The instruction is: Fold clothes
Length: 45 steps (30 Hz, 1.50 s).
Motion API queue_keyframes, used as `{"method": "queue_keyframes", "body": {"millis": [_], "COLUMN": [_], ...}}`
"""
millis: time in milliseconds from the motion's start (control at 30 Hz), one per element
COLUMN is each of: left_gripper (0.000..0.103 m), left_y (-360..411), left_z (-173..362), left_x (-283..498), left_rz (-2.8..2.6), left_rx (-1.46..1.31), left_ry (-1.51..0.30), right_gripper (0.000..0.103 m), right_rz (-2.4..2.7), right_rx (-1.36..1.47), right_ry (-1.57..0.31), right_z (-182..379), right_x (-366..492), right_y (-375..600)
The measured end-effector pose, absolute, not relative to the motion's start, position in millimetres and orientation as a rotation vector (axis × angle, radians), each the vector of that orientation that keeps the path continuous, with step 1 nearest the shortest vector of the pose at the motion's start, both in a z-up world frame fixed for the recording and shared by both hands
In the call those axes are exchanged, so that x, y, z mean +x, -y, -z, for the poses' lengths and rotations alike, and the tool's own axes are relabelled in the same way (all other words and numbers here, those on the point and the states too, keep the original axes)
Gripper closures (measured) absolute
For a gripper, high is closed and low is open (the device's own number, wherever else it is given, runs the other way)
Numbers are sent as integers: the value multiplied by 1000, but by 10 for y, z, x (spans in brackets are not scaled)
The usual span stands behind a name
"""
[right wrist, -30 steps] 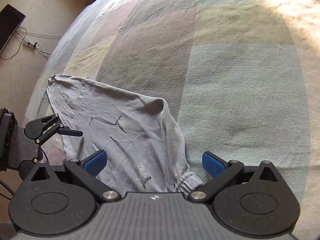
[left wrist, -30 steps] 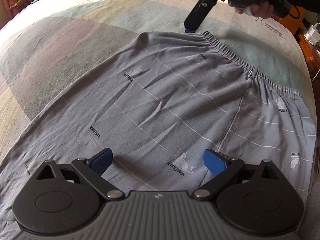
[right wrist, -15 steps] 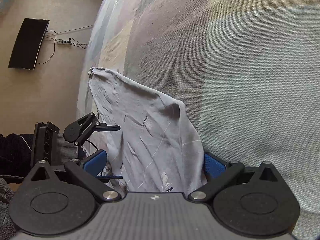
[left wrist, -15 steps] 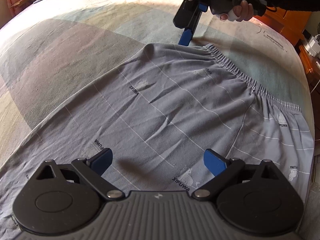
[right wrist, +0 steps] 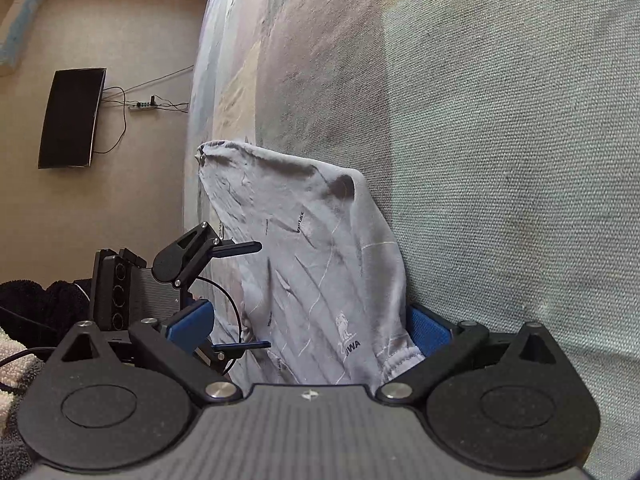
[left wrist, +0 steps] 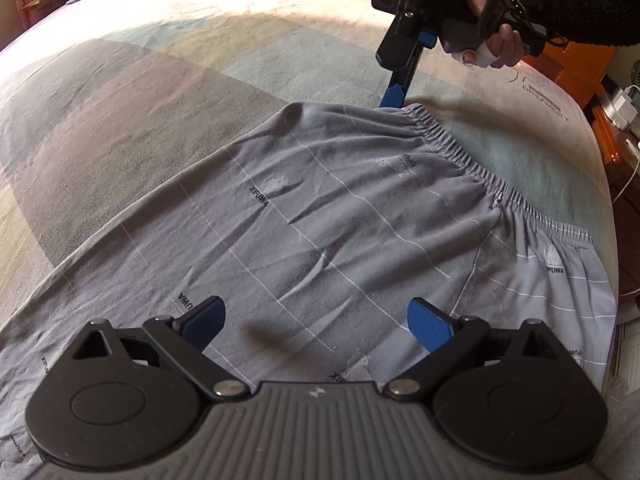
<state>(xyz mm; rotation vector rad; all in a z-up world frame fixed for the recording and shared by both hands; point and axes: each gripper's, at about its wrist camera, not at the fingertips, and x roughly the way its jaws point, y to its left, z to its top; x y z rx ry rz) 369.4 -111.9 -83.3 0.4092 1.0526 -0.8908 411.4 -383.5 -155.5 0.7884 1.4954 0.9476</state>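
Shorts (left wrist: 340, 216) lie spread flat on the bed (left wrist: 160, 80), grey with an elastic waistband. Right tool (right wrist: 308, 320), fingers apart, straddles the waistband corner; left tool (left wrist: 316, 320) hovers wide open over the leg fabric.

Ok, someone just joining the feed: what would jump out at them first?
The grey shorts spread across the patchwork bedspread fill the left wrist view. At their far waistband corner the right gripper, held in a hand, straddles the elastic edge, jaws apart. The left gripper hovers open over the near fabric.
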Motion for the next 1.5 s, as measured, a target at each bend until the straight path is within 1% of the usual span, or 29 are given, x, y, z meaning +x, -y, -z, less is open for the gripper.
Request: {"method": "queue_keyframes", "body": {"millis": [133,300,400,500,667,733,800,833,900,933,967,1000,1133,1167,1233,1267,1300,1500], "left_gripper": [6,6,6,6,6,6,6,6,5,4,1,1,1,1,1,1,1,1], "left_y": [1147,1119,1071,1068,1171,1209,1240,1251,1256,1259,1266,1274,1262,1254,1243,1243,1244,1270], "left_z": [849,814,805,831,853,871,896,913,967,994,1018,1030,1031,1029,1026,1023,1022,1020], "left_x": [3695,3677,3674,3678,3647,3626,3606,3594,3561,3543,3523,3509,3513,3518,3510,3511,3515,3511], "left_rz": [899,907,898,891,913,919,922,920,919,921,924,926,922,923,925,924,923,910], "left_rx": [413,413,394,368,358,372,387,395,428,447,466,476,465,463,467,466,464,464], "left_ry": [-1053,-1047,-1049,-1059,-1059,-1060,-1062,-1063,-1051,-1043,-1035,-1030,-1029,-1030,-1029,-1030,-1031,-1036], "right_gripper": [0,0,0,0,0,12,34,40,61,69,96,102,101,97,84,73,67,66], "right_rz": [-983,-1015,-1001,-966,-1011,-1007,-976,-959,-928,-906,-882,-857,-833,-831,-846,-859,-873,-949], "right_rx": [809,751,777,829,754,735,744,749,750,751,754,757,787,800,828,827,821,786], "right_ry": [-1464,-1535,-1556,-1536,-1541,-1533,-1523,-1520,-1513,-1515,-1518,-1521,-1477,-1471,-1458,-1454,-1451,-1436], "right_z": [1585,1576,1610,1646,1622,1627,1670,1691,1725,1756,1794,1832,1822,1813,1797,1790,1782,1759], "right_x": [4291,4275,4190,4220,4313,4307,4300,4297,4289,4280,4268,4257,4175,4160,4149,4166,4190,4365], "right_y": [3646,3656,3808,3796,3641,3680,3767,3798,3834,3845,3858,3872,3855,3843,3815,3783,3744,3513]}}
